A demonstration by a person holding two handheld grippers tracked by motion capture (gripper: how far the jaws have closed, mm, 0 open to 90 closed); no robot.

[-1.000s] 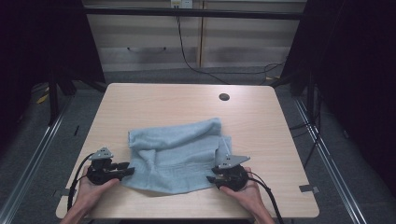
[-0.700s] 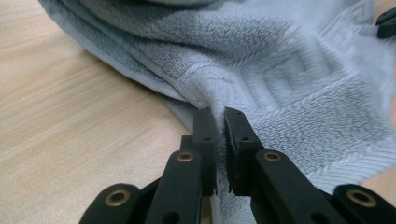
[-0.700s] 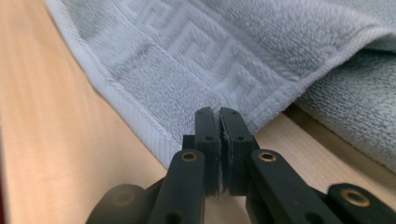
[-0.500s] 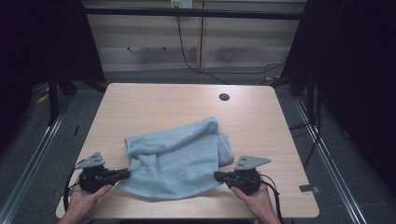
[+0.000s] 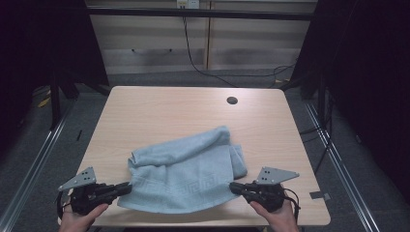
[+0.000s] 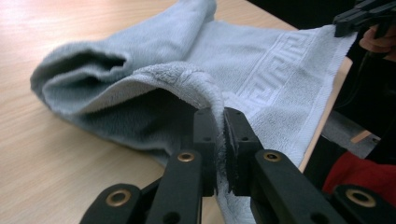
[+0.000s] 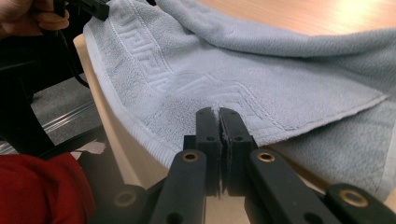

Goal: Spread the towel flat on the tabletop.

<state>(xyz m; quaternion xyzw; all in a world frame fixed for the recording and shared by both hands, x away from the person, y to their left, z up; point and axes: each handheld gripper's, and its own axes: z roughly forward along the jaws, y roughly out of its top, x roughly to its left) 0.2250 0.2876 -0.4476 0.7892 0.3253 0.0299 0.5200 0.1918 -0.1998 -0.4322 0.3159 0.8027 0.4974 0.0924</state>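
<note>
Towel (image 5: 186,171): near corners now pinched in shut left gripper (image 5: 126,186) and right gripper (image 5: 233,186), both just closed on it and drawn apart, hem taut between them over surface (image 5: 159,113) edge, ready for spreading.

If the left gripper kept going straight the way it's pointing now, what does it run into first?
The left gripper, shut on the towel's near corner, points across the table's front edge toward the right gripper. It would probably push into the towel's own hanging fold first; past that, the right gripper, though depth is hard to judge.
</note>
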